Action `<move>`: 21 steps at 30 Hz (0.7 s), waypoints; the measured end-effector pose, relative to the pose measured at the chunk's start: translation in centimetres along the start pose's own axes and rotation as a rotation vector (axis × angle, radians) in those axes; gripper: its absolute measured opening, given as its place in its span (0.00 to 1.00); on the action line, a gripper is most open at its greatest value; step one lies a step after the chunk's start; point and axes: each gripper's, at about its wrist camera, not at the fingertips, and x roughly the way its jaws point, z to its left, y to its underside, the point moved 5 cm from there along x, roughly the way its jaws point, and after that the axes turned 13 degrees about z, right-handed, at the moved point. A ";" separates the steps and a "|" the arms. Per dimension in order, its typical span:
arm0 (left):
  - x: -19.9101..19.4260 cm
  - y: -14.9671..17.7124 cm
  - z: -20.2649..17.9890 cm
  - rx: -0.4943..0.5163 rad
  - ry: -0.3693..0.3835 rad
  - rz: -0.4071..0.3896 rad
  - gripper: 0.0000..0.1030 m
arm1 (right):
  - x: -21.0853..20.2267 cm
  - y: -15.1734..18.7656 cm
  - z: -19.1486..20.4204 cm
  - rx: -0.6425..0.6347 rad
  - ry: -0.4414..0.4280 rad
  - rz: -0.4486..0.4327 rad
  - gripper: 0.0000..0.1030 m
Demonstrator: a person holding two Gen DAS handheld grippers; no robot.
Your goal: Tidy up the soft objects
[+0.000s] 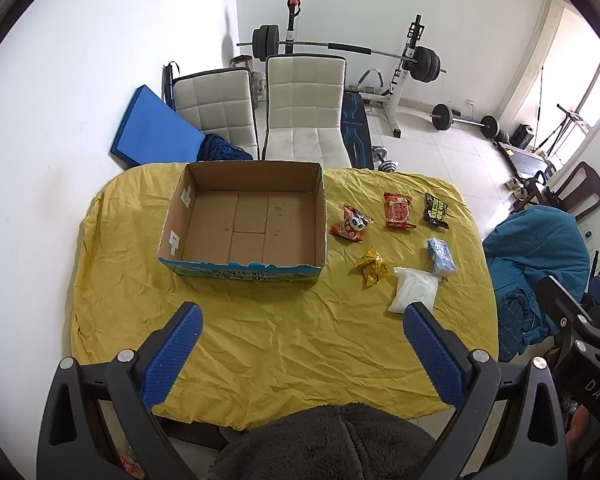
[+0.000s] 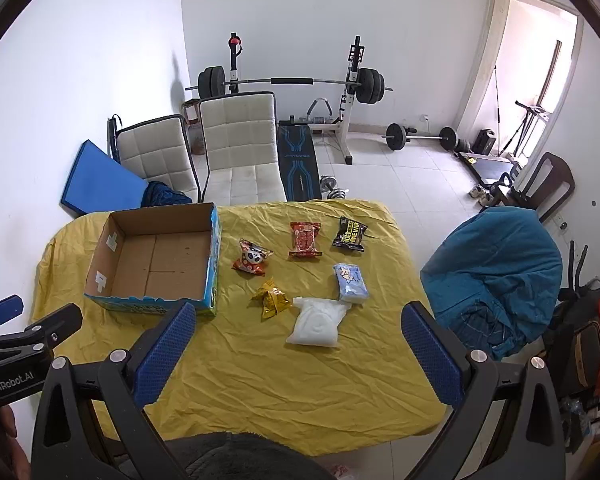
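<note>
A crumpled yellow cloth (image 1: 260, 344) covers the bench (image 2: 380, 432) in a white-walled, tiled room. Beyond it stand two pale quilted chairs (image 1: 304, 112), a barbell rack (image 1: 404, 60) and a blue mat (image 1: 156, 128) leaning on the wall.

The left hand-held gripper (image 1: 300, 320) and the right hand-held gripper (image 2: 298, 316) both hover above the near edge with jaws spread wide, nothing between them.

One open cardboard box (image 1: 244, 220) lies ahead of the left hand-held gripper, empty, its long side running across the view.

Six soft packets lie ahead of the right hand-held gripper, all apart from each other. The white pouch (image 2: 318, 322) is nearest, its long axis running away from the gripper. Just past it are the yellow packet (image 2: 272, 299) and the pale blue tissue pack (image 2: 350, 282), also lengthwise away. Farthest lie the panda-print packet (image 2: 252, 261), the red packet (image 2: 305, 239) and the black packet (image 2: 350, 233).
</note>
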 end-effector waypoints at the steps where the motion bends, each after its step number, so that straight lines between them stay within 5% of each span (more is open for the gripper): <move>1: 0.0 0.0 -0.1 -0.001 -0.003 -0.003 1.00 | 0.0 0.1 0.1 -0.001 0.002 -0.002 1.00; 21: 0.0 -0.3 0.5 -0.004 -0.001 -0.006 1.00 | -0.1 -0.1 0.0 -0.003 0.002 -0.022 1.00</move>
